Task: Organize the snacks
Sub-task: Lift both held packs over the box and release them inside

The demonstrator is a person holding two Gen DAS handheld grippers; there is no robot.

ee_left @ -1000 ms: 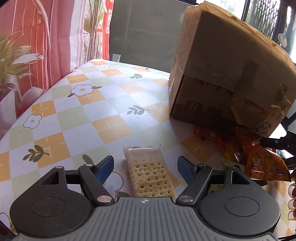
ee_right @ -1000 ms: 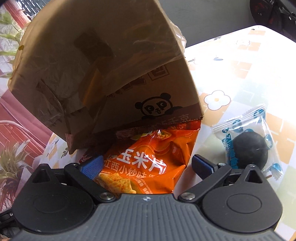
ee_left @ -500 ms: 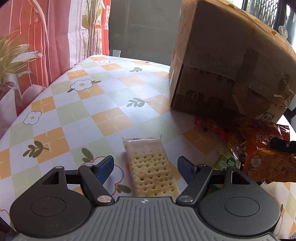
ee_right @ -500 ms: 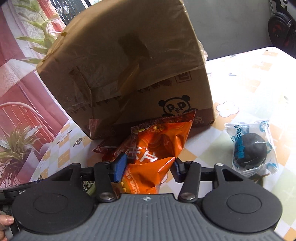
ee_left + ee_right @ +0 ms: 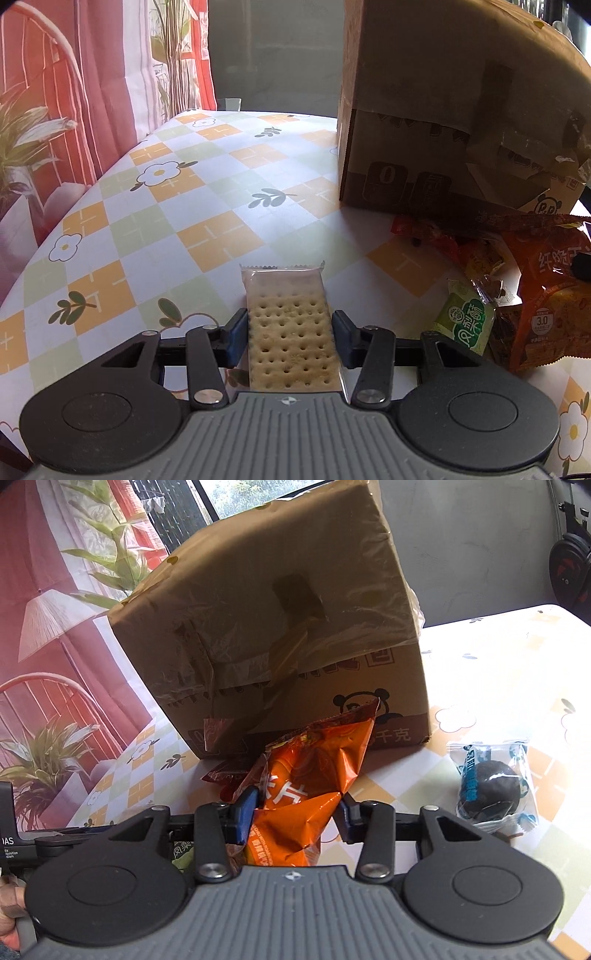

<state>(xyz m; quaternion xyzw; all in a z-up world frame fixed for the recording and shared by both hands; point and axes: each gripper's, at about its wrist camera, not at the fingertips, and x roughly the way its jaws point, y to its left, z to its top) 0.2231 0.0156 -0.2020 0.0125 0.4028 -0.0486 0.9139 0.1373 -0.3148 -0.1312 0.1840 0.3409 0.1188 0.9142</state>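
Left wrist view: my left gripper (image 5: 290, 334) jaws pinch the clear-wrapped perforated cracker pack (image 5: 290, 328) by its long edges, while right gripper (image 5: 297, 810) jaws clench the crinkly orange foil chip bag (image 5: 306, 794) mid-body, both grips ready to lift for sorting.

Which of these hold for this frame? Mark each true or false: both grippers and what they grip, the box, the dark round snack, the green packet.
1. The left gripper has its jaws closed on the cracker pack. True.
2. The right gripper is open over bare table. False: its jaws are shut on the orange chip bag.
3. The box lies flat. False: it stands tilted, with snacks under its raised edge.
4. The dark round snack lies in its wrapper on the table, ungripped. True.
5. The green packet is inside the box. False: it lies on the table beside the chip bag.
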